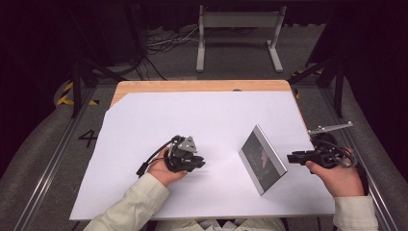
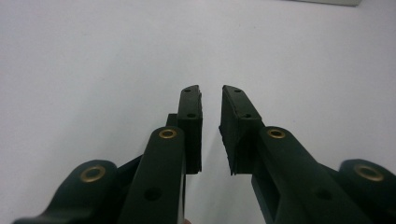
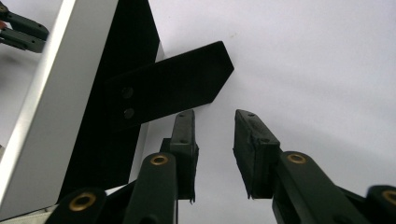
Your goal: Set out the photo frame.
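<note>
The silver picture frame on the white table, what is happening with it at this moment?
A person works at a table covered with a white sheet, one black two-jaw tool in each hand. The silver-edged picture frame with a dark picture stands tilted on its black back support leg. The right tool is just behind the frame, near that leg, jaws apart with nothing between them. The left tool is apart from the frame over bare sheet, jaws slightly apart and empty.

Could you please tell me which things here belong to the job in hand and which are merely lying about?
In the job:
picture frame
its back stand
right gripper
left gripper

Lying about:
white sheet
wooden table
metal stand
</note>
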Motion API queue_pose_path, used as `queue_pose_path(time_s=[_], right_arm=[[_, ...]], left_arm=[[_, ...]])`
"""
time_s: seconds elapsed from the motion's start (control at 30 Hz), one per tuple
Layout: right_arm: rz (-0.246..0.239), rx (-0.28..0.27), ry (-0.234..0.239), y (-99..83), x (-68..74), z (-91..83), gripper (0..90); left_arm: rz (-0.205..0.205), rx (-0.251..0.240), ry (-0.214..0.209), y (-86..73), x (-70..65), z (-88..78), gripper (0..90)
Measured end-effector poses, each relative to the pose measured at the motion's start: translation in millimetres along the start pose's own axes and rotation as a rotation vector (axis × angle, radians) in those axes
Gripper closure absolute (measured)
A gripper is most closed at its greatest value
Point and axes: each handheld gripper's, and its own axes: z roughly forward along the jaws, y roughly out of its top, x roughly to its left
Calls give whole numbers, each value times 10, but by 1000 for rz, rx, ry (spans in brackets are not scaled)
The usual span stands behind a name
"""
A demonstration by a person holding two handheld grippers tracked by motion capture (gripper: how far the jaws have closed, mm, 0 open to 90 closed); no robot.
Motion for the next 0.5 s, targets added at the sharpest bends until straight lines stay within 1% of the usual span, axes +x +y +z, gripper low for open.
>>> queue_pose_path(time_s=[0.23,0.33,0.47,0.5], right_arm=[[8,2,5,22,7,-22,685],[10,-1,11,45,29,-52,685],[12,9,14,82,52,-87,688],[23,19,18,98,56,-100,687]], left_arm=[[-26,-11,16,-53,41,-39,758],[-31,-14,22,-63,51,-55,757],[-33,-15,26,-65,57,-56,756],[-32,-14,26,-66,56,-55,756]])
